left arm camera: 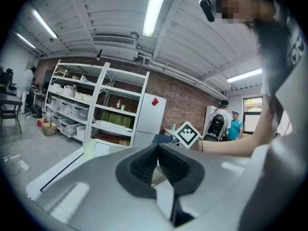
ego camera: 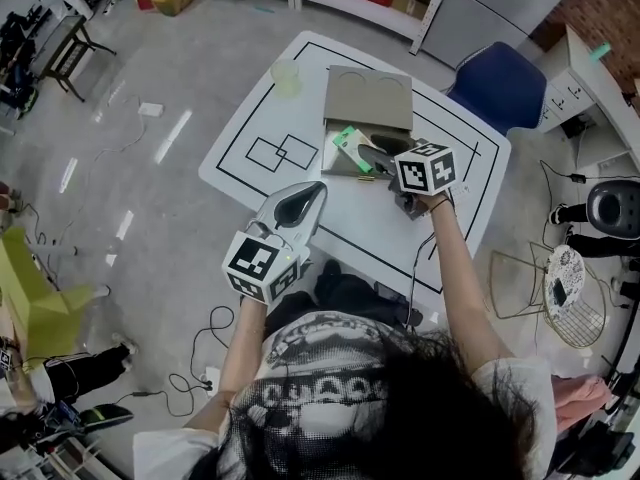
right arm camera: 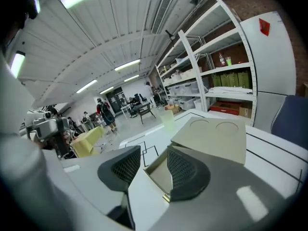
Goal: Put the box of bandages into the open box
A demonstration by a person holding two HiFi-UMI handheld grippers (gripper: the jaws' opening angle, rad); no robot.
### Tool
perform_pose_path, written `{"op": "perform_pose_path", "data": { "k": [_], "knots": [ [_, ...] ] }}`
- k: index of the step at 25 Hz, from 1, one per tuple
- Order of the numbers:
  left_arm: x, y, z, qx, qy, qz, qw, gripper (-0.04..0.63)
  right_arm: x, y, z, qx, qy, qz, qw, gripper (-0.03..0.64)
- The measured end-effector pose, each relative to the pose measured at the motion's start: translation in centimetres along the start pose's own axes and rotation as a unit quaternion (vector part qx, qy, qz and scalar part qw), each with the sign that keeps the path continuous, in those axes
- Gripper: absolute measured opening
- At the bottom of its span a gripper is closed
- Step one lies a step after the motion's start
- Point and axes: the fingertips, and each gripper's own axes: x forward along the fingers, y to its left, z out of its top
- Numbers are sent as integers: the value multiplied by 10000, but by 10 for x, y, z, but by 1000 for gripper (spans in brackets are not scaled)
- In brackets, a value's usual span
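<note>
The box of bandages [ego camera: 350, 148] is grasped between the jaws of the right tool [ego camera: 378, 156] at the middle of the head view, just below the raised flap of the open box [ego camera: 368, 100]. In the right gripper view the tan cavity is seen directly beyond the carton. The carton is best carried level over the rim, lowered to the bottom, and only then released. The left tool [ego camera: 312, 193], clenched on nothing, hangs at lower centre over the surface [ego camera: 250, 138]; the flap could be steadied with it.
</note>
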Motion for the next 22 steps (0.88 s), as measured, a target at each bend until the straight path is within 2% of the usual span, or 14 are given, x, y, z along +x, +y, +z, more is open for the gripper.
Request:
{"op": "perform_pose_path", "data": {
  "k": [3, 8, 14, 22],
  "knots": [
    [7, -1, 0, -6, -22, 37, 10000, 0, -15, 15, 2, 36, -320, 108, 9994, 178],
    [15, -4, -1, 16, 38, 16, 10000, 0, -30, 37, -7, -75, -482, 147, 9987, 155],
    [21, -3, 0, 40, 117, -36, 9999, 0, -44, 66, -12, 37, -811, 166, 9966, 118],
    [18, 1, 2, 84, 167, -252, 9995, 0, -63, 97, -11, 209, -1344, -192, 9905, 77]
  ]
}}
